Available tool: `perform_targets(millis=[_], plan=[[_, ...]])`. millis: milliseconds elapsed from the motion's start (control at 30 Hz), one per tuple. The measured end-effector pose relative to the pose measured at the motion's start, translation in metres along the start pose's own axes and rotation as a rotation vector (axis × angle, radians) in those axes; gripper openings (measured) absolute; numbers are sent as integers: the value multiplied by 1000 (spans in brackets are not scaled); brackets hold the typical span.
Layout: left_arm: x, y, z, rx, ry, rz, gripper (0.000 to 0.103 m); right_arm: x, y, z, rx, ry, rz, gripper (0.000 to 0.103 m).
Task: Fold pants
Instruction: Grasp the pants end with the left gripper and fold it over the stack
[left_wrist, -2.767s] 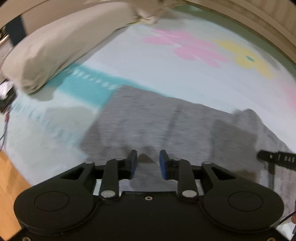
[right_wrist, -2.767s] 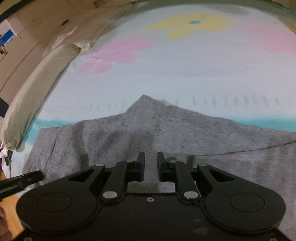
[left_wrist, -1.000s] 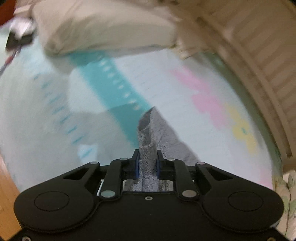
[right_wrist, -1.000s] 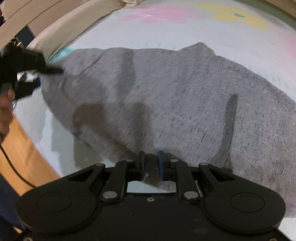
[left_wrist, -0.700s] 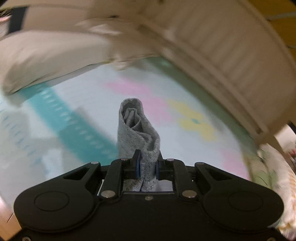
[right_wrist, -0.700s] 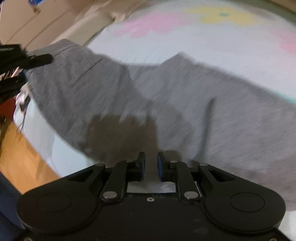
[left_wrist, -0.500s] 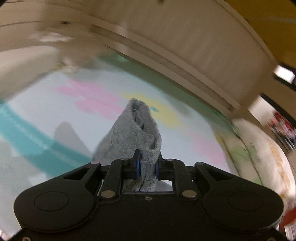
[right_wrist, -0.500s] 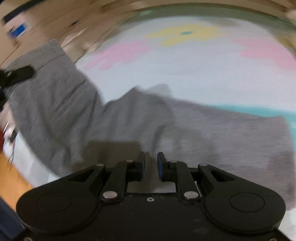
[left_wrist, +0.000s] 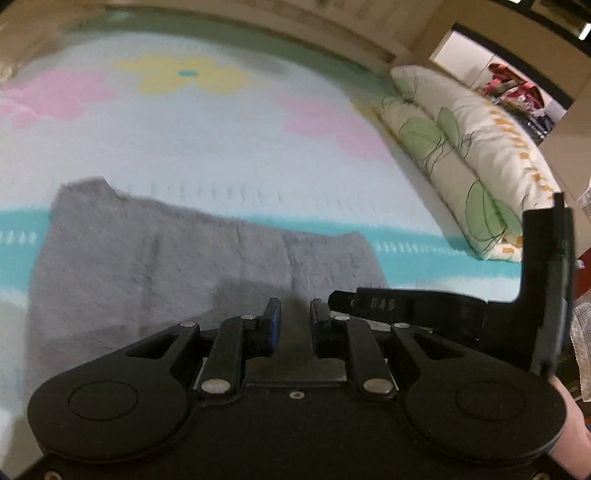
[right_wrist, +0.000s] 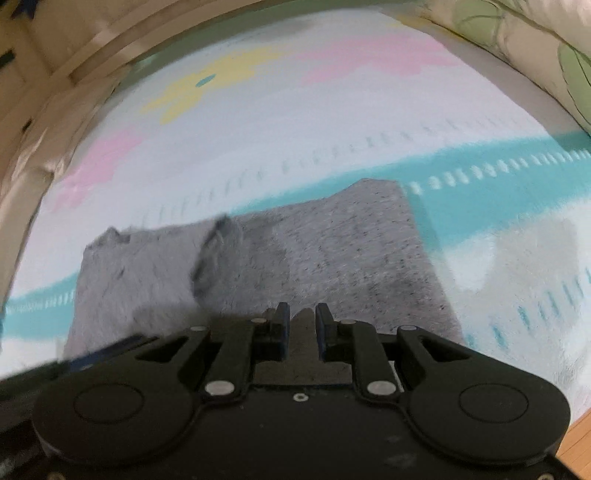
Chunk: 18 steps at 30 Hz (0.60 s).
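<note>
The grey pants (left_wrist: 159, 258) lie folded over on the light blue bedspread (left_wrist: 221, 155), in the right wrist view (right_wrist: 332, 258) as a compact block with a raised fold at its left. My left gripper (left_wrist: 294, 314) is just over the near edge of the pants; its jaws stand a little apart with grey cloth seen between them. My right gripper (right_wrist: 302, 312) is at the near edge too, jaws slightly apart over the cloth. The right gripper's body (left_wrist: 461, 306) shows close beside the left one. Both views are blurred.
A leaf-patterned pillow (left_wrist: 461, 162) lies along the right side of the bed. A wooden headboard or rail (right_wrist: 74, 74) runs along the far edge. The spread has a teal stripe (right_wrist: 498, 184) and pink and yellow flowers. Wooden floor (right_wrist: 580, 443) shows at the lower right.
My left gripper carried one end of the pants up and across to the right, laying it over the other half. It has since opened a little. The right gripper stayed at the near edge.
</note>
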<state>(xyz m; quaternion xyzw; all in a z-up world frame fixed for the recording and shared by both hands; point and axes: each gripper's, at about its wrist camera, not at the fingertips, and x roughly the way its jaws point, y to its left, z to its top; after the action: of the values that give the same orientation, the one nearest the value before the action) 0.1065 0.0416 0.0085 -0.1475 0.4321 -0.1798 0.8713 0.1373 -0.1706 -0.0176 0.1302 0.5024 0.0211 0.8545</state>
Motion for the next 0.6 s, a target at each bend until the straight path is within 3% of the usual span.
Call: perform_targets(millis=[100,233,367,600], plan=[[-24,17,2,27,-87,52,22,-4,-7,7,52,-32,64,31],[-43,52,5,-6,-126,128,22,-3,-2,9,98,-35,140,37],[-52,75,-2,-61,-116,165,22,12,8,6,92,30,171,39],[-46,97,-10,-89,-37,259,22,39,-8,10,171,108,105,41]])
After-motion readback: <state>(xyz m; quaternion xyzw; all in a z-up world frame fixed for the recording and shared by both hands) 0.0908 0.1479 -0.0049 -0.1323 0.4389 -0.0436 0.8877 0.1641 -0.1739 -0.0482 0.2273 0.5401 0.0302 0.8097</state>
